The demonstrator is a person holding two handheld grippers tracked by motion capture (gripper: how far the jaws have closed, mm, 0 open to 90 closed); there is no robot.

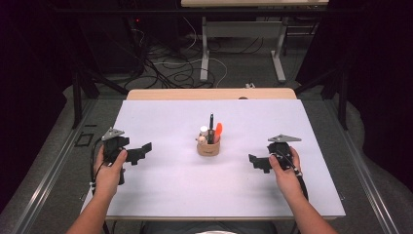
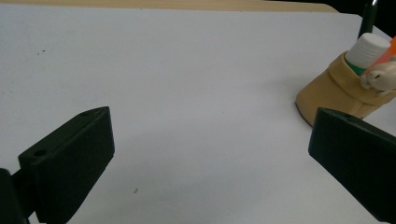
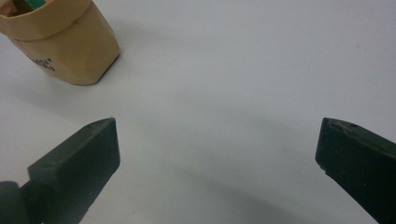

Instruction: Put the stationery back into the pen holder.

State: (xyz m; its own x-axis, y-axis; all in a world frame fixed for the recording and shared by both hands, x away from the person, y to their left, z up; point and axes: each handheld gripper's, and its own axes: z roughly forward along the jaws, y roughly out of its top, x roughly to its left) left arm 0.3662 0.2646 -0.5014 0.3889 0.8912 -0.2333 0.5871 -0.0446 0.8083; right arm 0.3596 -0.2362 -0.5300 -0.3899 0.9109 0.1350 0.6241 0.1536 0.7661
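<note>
Two tools flank the tan soft pen-holder pouch (image 1: 208,146) on the white counter (image 1: 165,195), left tool (image 1: 140,152) and right tool (image 1: 254,163) about equally near. Left gripper view: jaws wide apart, empty, pouch (image 2: 334,95) ahead-right. Right gripper view: jaws wide, empty, pouch (image 3: 70,44) ahead-left.

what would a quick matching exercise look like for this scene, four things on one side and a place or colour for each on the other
Things:
1. tan holder
2. orange marker
3. left gripper
4. right gripper

Places or colours:
A. open, at the right of the white table
B. bright tip sticking up out of the holder
C. stands at the middle of the table
D. open, at the left of the table

Pairs: 1-C, 2-B, 3-D, 4-A
</note>
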